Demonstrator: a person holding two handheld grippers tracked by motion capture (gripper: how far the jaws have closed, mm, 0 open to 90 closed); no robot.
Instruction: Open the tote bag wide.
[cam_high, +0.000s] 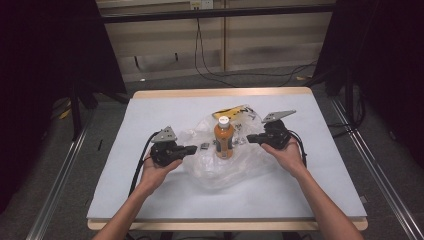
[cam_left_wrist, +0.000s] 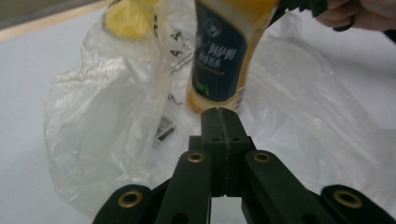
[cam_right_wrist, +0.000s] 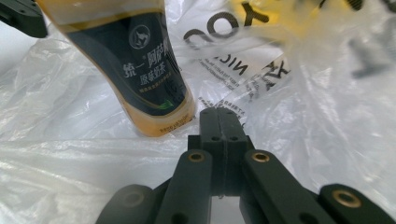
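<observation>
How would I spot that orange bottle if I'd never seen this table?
Find the pale table, then the crumpled clear plastic bag at its middle. The bottle stands upright on it between the two black grippers: orange drink, white cap, dark label, the only tall thing there.

Black hand-held gripper (cam_left_wrist: 219, 114), brass rivets, grey plate.

tongs (cam_right_wrist: 223, 122) closed, empty | bottle (cam_right_wrist: 140, 70) tilted, just beyond | clear plastic bag (cam_right_wrist: 289, 107) underneath

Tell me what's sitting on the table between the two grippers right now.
In the high view, an upright orange bottle stands on a crumpled clear plastic bag between the left gripper and right gripper.
</observation>
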